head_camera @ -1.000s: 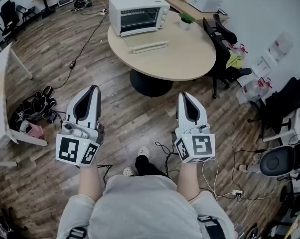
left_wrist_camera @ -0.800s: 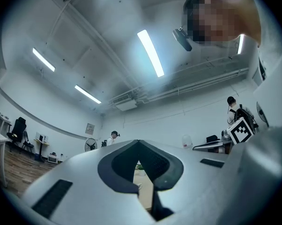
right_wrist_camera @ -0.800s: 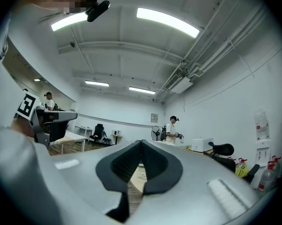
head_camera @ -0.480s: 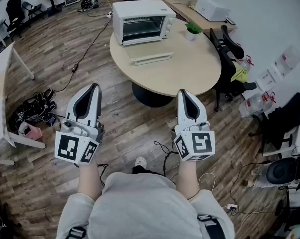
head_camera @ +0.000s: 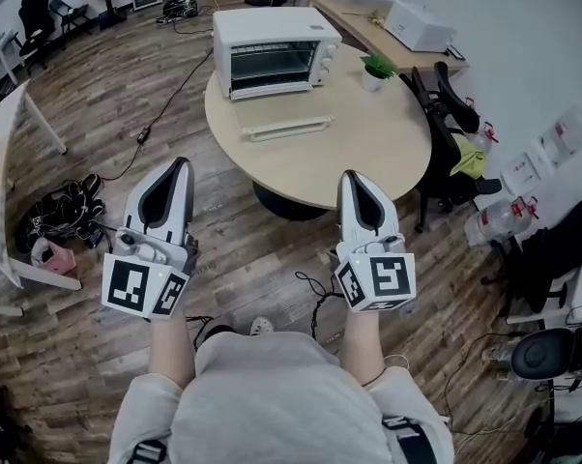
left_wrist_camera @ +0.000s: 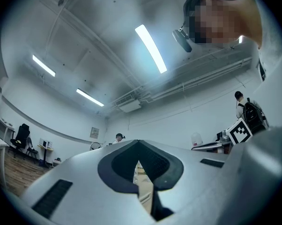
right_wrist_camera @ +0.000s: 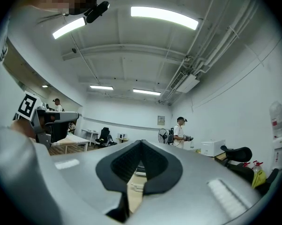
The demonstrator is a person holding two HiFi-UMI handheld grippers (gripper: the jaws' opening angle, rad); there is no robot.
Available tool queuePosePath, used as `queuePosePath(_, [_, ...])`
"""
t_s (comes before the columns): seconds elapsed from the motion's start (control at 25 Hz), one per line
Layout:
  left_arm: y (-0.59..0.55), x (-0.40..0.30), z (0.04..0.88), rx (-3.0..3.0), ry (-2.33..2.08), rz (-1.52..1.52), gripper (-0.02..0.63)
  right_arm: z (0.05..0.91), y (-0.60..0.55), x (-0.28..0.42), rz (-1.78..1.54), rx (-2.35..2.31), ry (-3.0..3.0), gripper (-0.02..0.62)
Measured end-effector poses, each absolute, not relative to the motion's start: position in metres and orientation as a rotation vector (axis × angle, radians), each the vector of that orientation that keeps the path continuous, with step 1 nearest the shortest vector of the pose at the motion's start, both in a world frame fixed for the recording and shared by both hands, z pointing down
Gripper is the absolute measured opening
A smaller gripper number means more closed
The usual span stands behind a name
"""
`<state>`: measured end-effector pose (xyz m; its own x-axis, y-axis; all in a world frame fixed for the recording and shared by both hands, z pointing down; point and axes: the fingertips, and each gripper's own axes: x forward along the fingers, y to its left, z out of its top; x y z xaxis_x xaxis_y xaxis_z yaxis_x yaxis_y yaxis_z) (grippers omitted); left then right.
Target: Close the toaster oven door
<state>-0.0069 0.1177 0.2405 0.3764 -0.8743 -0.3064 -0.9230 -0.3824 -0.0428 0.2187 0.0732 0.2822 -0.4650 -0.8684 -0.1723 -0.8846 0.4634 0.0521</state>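
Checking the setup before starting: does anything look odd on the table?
A long white piece lies on the table just before the oven. Whether it is a loose tray or the open door's edge is unclear.

White toaster oven [head_camera: 275, 37], dark glass front, upright at far edge of table [head_camera: 368, 148]

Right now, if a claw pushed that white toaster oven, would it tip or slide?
Probably slide, not tip: the toaster oven looks boxy and wide, sitting flat on the smooth round table. Likely fairly heavy too, dwarfing the potted plant nearby.
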Motion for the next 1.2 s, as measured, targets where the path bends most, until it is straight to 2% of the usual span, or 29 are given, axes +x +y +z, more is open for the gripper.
queuePosePath(0.52, [0.061,0.008,0.257,-2.467,1.606,0.31,0.006,0.298,0.019,0.228,0.148,-1.546,2.587,0.011])
queuePosePath(1.2, [-0.076,-0.045,0.245,-2.546,1.482,0.323,0.006,0.291,-0.099,0.179,0.144,-1.676,2.504,0.011])
